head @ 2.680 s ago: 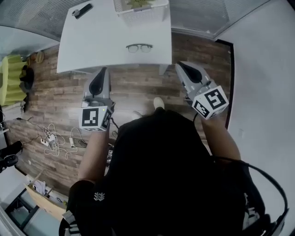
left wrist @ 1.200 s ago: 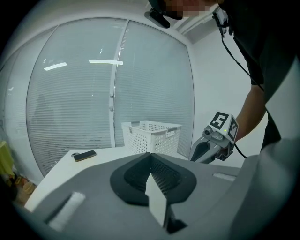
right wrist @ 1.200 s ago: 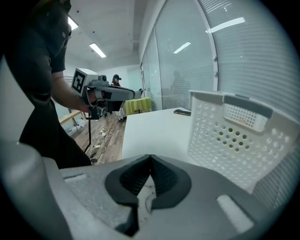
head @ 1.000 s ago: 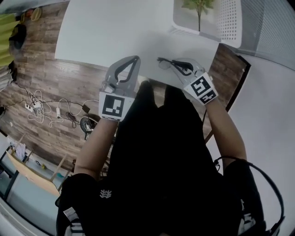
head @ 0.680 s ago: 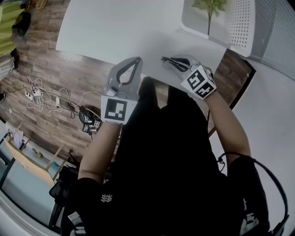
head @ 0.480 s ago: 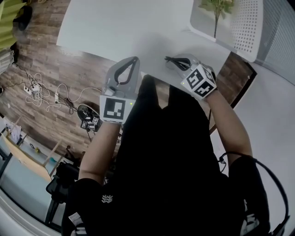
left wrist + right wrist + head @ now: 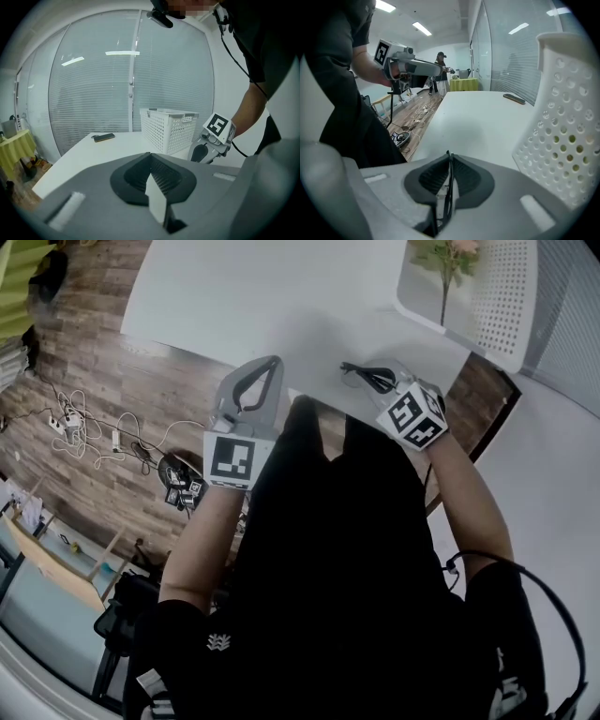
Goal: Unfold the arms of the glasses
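Observation:
The black-framed glasses lie at the near edge of the white table. My right gripper reaches onto them from the near side. In the right gripper view a thin black part of the glasses runs between the dark pads. The jaws of this right gripper are closing tight on it. My left gripper hovers over the table edge to the left, apart from the glasses. In its own view the left gripper is shut with nothing between its pads.
A white perforated basket with a plant stands on the table just beyond the glasses, close to the right gripper. The same basket fills that gripper view's right side. A dark flat device lies far off on the table. Cables lie on the wooden floor.
Both grippers have come from in front of the table up to its near edge. The right one reached the glasses, then sank and rolled a little. The left barely shifted lately.

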`<state>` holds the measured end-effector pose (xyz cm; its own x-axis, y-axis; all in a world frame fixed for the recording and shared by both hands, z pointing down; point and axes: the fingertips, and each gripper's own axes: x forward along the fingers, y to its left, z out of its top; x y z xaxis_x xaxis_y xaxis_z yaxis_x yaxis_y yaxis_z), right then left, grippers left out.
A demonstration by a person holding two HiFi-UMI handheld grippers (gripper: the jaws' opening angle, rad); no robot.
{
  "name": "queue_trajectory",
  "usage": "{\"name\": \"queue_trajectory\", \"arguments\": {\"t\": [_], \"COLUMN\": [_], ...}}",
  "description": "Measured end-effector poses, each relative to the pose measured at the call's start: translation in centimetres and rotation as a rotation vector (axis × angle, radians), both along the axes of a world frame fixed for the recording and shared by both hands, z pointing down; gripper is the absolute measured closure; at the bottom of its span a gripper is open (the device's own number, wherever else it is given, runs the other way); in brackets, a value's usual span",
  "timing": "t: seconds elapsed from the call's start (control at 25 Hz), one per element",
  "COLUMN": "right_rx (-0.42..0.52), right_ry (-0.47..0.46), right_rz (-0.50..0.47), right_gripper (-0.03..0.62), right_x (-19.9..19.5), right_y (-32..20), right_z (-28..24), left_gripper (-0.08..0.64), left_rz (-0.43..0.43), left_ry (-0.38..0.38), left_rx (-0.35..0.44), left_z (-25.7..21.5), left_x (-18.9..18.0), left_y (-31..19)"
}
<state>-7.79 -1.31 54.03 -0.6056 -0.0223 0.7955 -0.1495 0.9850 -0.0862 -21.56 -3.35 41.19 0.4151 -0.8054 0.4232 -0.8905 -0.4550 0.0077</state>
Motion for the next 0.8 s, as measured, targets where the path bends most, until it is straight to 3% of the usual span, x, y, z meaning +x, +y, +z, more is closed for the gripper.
{"name": "queue_trajectory", "arguments": {"t": [0.12, 0.4, 0.64, 0.8], "right_rx": [-0.014, 0.018, 0.076, 0.115], "right_ry": [0.03, 0.058, -0.051, -0.182], "right_rz": [-0.027, -0.026, 0.027, 0.079], "right_gripper": [0.532, 0.578, 0.578, 0.58], "right_x": [0.2, 0.6, 1.9, 2.4], "right_y": [0.2, -0.2, 0.5, 0.8], "right_z": [0.6, 2.1, -0.6, -2.7], "left_gripper": [0.554, 0.555, 0.555, 0.516], "left_rz": [0.017, 0.045, 0.084, 0.23], "left_ry": [-0.004, -0.018, -0.02, 0.051], "left_rx": [0.008, -0.004, -0.008, -0.09], "left_z": [0.1, 0.5, 1.1, 3.2], "left_x": [0.3, 0.7, 2.4, 6.2], "left_y": [-0.3, -0.8, -0.1, 0.7]}}
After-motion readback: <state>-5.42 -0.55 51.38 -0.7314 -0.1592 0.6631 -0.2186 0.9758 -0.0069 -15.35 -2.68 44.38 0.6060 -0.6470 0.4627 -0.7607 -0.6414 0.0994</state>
